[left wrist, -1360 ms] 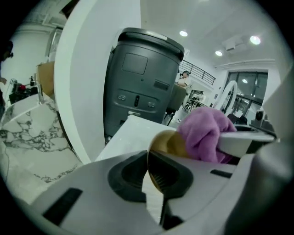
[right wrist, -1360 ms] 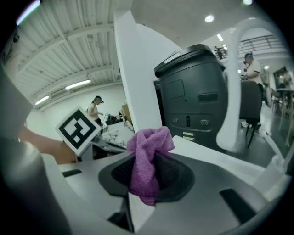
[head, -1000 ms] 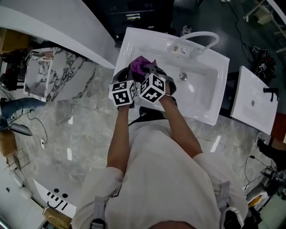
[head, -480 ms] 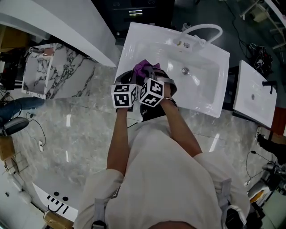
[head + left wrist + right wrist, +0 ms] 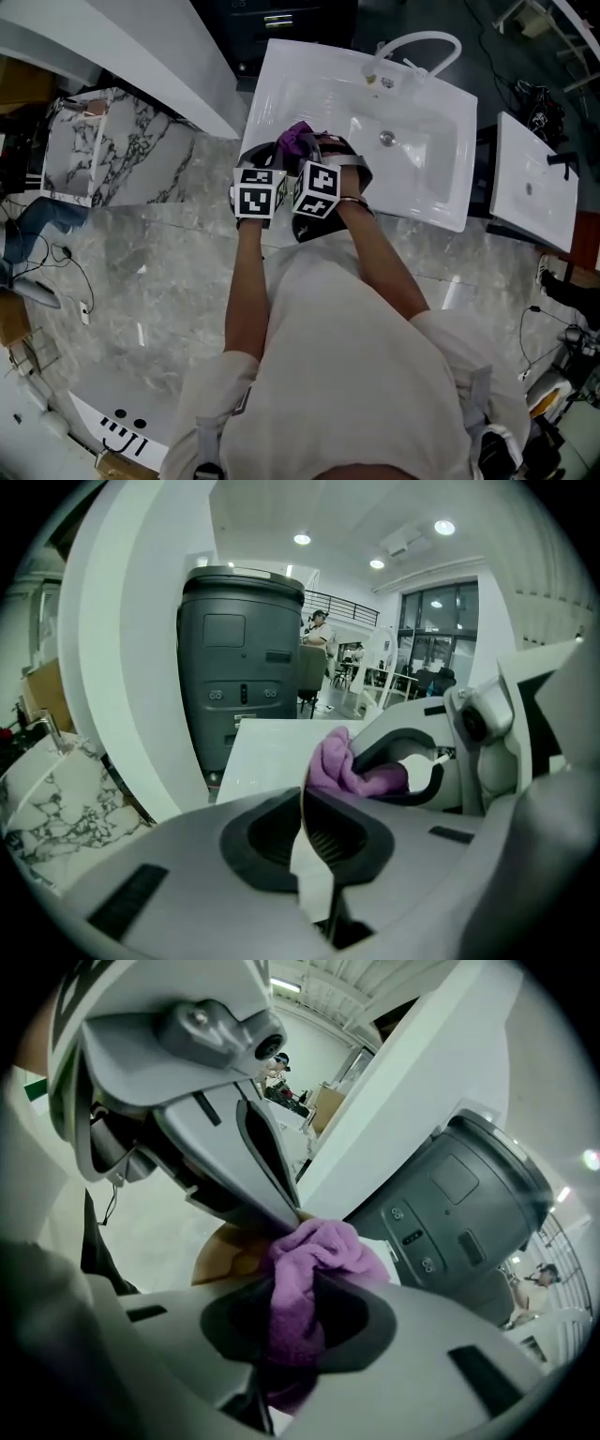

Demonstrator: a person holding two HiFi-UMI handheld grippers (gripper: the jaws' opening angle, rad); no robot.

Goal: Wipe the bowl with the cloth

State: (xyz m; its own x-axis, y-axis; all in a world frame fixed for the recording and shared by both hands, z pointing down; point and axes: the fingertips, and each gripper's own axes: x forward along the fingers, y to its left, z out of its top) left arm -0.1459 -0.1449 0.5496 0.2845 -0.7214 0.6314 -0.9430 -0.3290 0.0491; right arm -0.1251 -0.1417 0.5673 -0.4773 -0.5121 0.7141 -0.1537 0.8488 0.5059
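Observation:
Both grippers meet over the front left corner of the white sink [image 5: 412, 178]. The bowl [image 5: 349, 161] is a dark round shape, mostly hidden under the marker cubes. My left gripper [image 5: 314, 855] is shut on the bowl's thin pale rim [image 5: 302, 817], seen edge-on between its pads. My right gripper [image 5: 295, 1326] is shut on the purple cloth [image 5: 314, 1251], which bunches up past its jaws against the bowl's tan surface [image 5: 225, 1258]. From above, the cloth [image 5: 294, 139] pokes out just beyond the left gripper [image 5: 270, 161] and the right gripper [image 5: 315, 156].
A white faucet [image 5: 417, 47] arches over the sink's far edge. A second white basin [image 5: 530, 192] stands to the right, a marble-patterned block [image 5: 122, 150] to the left. A dark grey bin [image 5: 244, 667] stands beyond the sink, beside a white curved counter [image 5: 122, 47].
Both grippers stay together on the bowl and cloth at the sink's corner. The cloth shows a little less above the cubes, and the left cube has turned slightly.

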